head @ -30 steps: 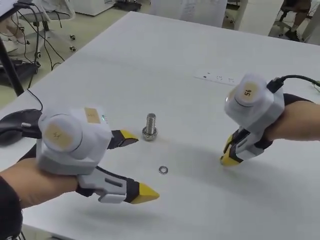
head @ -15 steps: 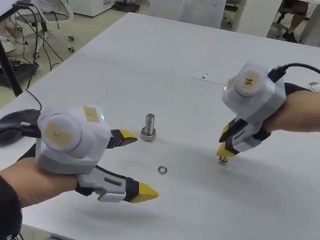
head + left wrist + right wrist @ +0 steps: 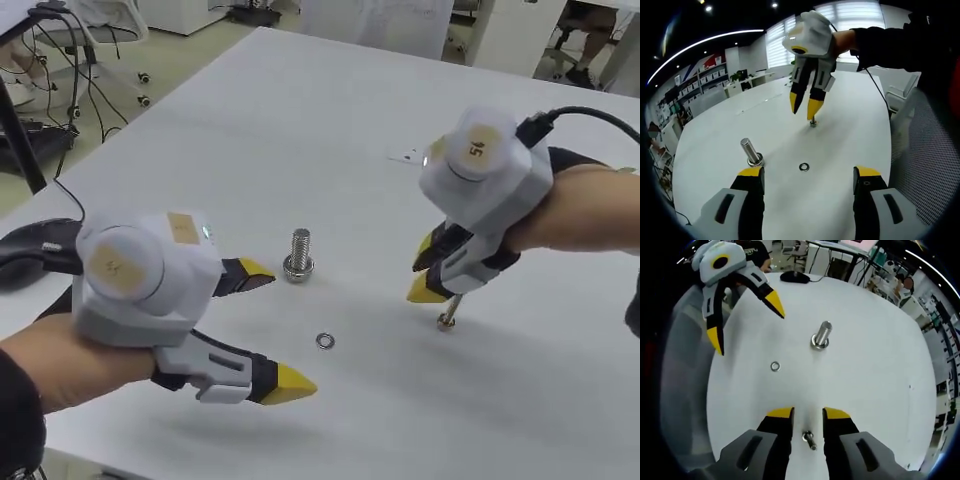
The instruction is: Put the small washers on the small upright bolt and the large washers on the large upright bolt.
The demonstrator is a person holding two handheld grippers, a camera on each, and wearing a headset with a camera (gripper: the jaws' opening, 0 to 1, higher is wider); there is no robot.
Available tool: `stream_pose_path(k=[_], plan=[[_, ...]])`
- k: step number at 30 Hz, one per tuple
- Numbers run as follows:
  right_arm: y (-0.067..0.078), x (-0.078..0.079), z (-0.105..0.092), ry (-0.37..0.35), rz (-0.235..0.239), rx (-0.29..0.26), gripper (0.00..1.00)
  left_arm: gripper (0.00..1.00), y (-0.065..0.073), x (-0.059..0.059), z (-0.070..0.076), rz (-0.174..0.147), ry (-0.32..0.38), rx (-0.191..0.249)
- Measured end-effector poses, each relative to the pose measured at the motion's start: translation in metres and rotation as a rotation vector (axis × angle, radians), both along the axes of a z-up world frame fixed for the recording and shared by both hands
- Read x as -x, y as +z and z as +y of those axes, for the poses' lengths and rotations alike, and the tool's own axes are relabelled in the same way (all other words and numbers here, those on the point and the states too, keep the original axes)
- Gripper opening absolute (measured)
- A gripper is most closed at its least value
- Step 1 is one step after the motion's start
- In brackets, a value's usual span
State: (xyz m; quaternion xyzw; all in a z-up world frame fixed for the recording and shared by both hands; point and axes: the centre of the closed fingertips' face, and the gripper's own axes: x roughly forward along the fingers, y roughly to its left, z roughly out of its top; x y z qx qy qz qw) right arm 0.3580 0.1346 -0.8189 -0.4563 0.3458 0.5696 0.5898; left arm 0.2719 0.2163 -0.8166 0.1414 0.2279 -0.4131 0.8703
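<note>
Left claw (image 3: pixel 273 328) released, jaws spread wide above the bench (image 3: pixel 300 120). One loose washer (image 3: pixel 325 341) lies flat on the bench, just ahead of the gap between those jaws. The large bolt (image 3: pixel 299 252) stands upright beyond it. Right claw (image 3: pixel 425 270) is parted narrowly and grasps nothing. The small bolt (image 3: pixel 447 316) sits on the bench just under its tips and leans in the head view.

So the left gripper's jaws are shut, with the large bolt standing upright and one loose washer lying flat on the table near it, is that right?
Not quite. The left gripper has its jaws wide open, not shut, as the left gripper view shows. The rest holds: the large bolt stands upright, and one loose washer lies flat on the table near it.
</note>
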Motion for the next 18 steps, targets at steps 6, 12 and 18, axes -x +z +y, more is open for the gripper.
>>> stream_pose_path(k=[6, 12, 18], plan=[[-0.003, 0.009, 0.011, 0.032, 0.010, 0.002, 0.24, 0.71, 0.001, 0.001, 0.000, -0.001, 0.000, 0.001], [-0.007, 0.019, 0.021, 0.062, 0.023, 0.009, 0.24, 0.71, 0.001, 0.000, 0.000, -0.002, 0.001, 0.001], [-0.013, 0.024, 0.029, 0.087, 0.036, 0.019, 0.24, 0.71, 0.001, 0.000, 0.001, -0.002, 0.003, 0.002]])
